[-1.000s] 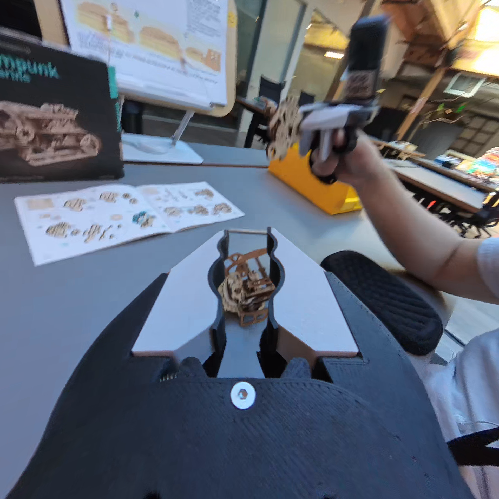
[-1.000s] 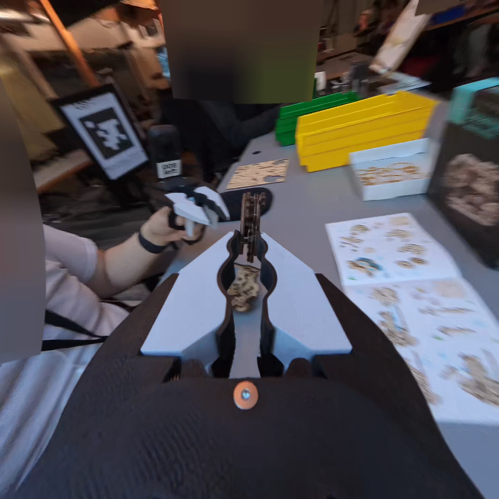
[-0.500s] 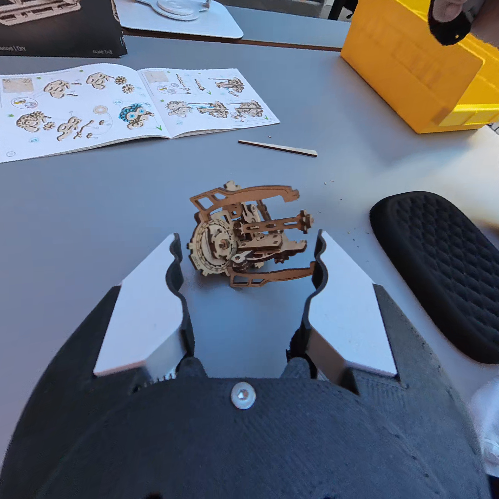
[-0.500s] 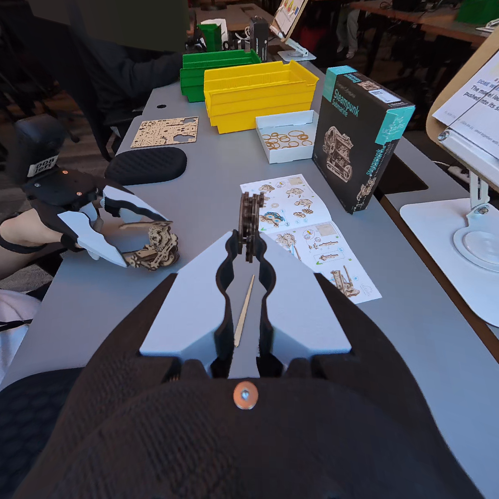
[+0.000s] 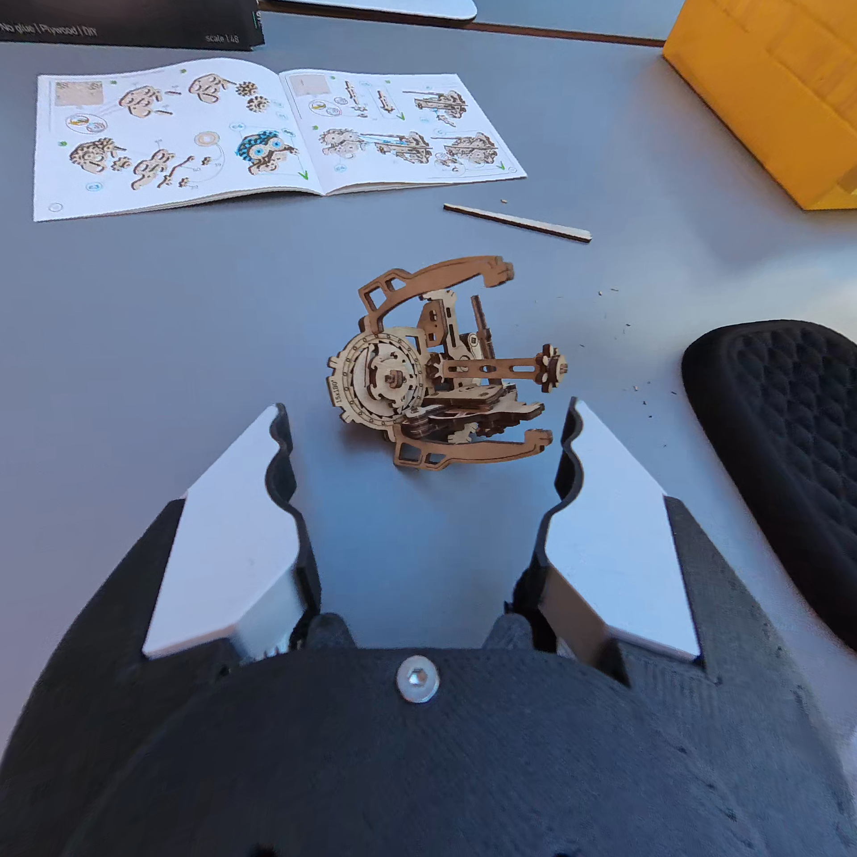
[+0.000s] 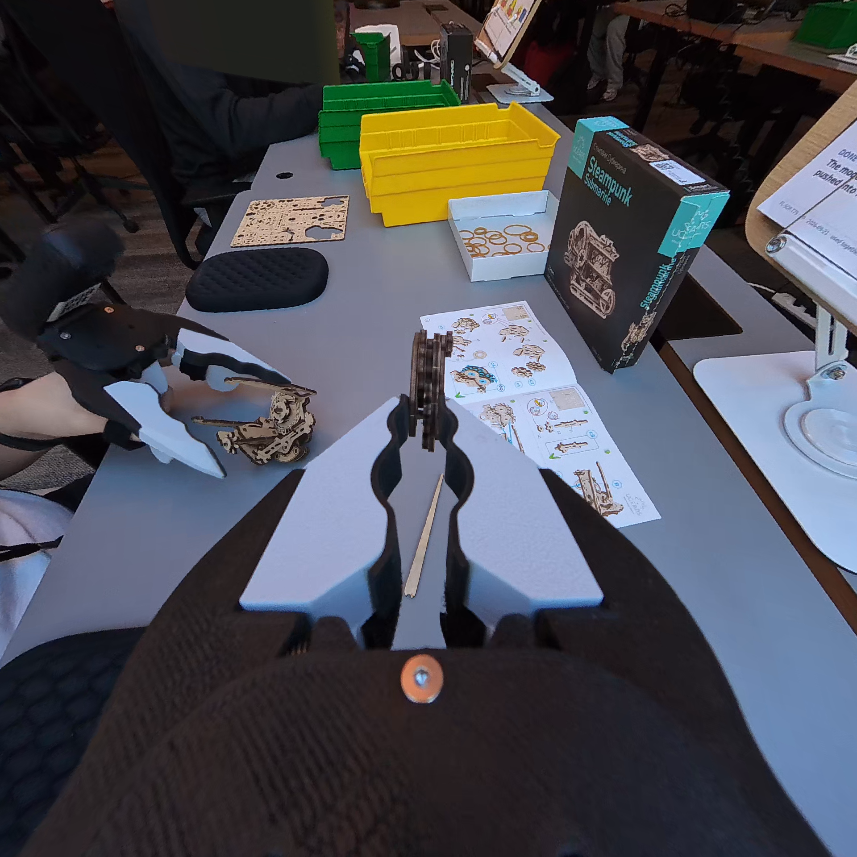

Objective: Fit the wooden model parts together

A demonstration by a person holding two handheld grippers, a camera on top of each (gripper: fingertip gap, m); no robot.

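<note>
Left claw (image 5: pixel 424 408) spread wide, right claw (image 6: pixel 426 417) clamped nearly closed

The wooden model assembly (image 5: pixel 440 366) rests on the grey table (image 5: pixel 162 348), tipped on its side. It is laser-cut plywood: a pale round toothed disc faces out on one side, a slotted axle ending in a small dark gear (image 5: pixel 549 368) sticks out sideways, and two darker curved frame arms reach the same way, one above and one below. A stacked gear part (image 6: pixel 429 380), dark and seen edge-on, stands upright off the table, beyond and right of the assembly.
</note>
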